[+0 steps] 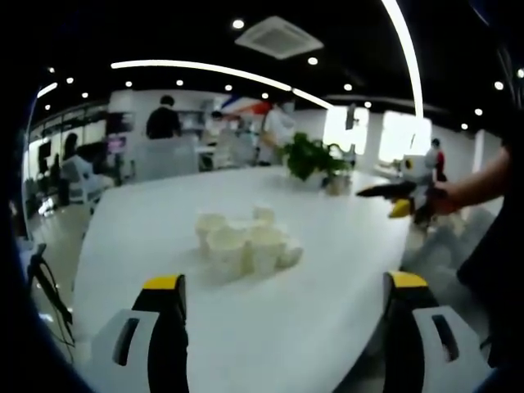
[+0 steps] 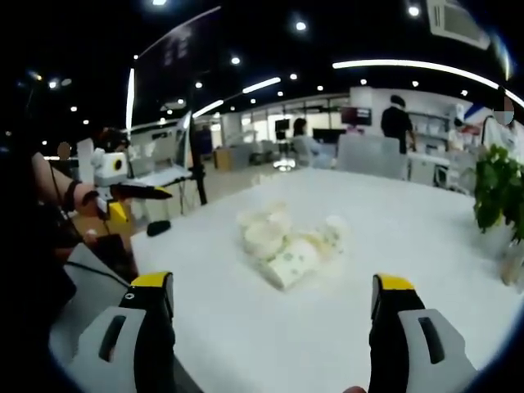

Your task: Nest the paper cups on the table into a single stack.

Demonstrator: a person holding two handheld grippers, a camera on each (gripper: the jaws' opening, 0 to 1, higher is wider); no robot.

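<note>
Paper cups (image 1: 246, 243) sat clustered mid-table, untouched.
On the white table (image 1: 164, 221) nothing lay between them and the wide-open left gripper (image 1: 282, 327) or right gripper (image 2: 274, 327); a potted plant (image 1: 311, 155) stood beyond, people farther off.

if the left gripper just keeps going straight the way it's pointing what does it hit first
Most likely the cluster of paper cups on the white table. The left gripper has its jaws wide open with the cups roughly centred ahead of them. Depth is hard to judge, and if angled down, it might meet the tabletop first.
</note>
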